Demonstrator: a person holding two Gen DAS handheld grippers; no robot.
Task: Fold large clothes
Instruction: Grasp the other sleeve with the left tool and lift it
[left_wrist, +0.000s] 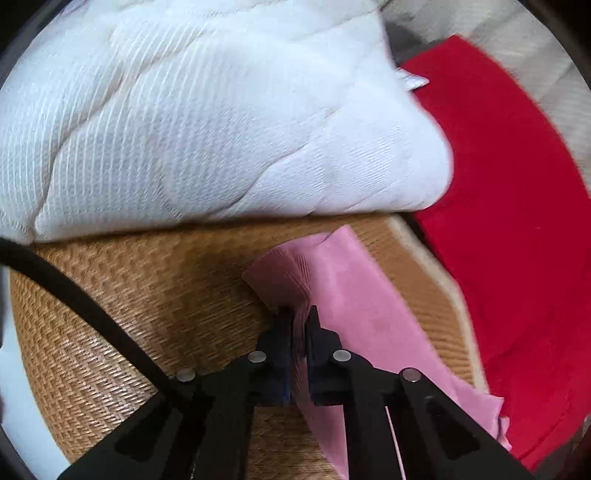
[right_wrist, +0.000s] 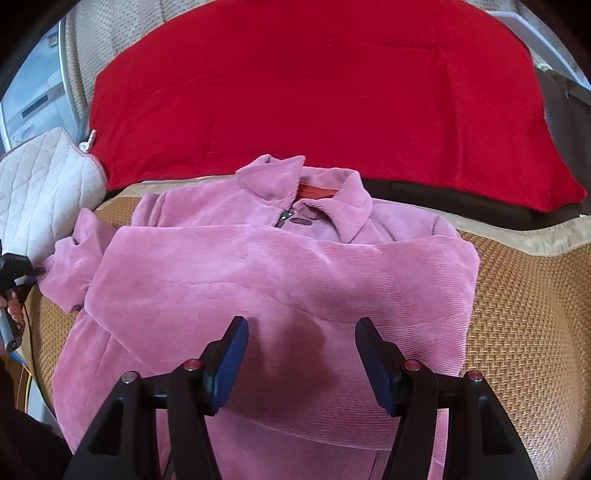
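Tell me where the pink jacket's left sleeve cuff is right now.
In the right wrist view the cuff sticks out at the far left over the woven mat, beside the white quilted cushion, pinched in the left tongs.

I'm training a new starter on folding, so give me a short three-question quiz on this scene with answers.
1. True or false: the left gripper is shut on the sleeve.
2. Which lies behind the jacket: A, the red cushion; B, a blue towel; C, a box?
3. Fill in: the right gripper hovers over the jacket with its jaws ____.

Key: 1 true. 2 A. 3 open, with nothing between the pads.
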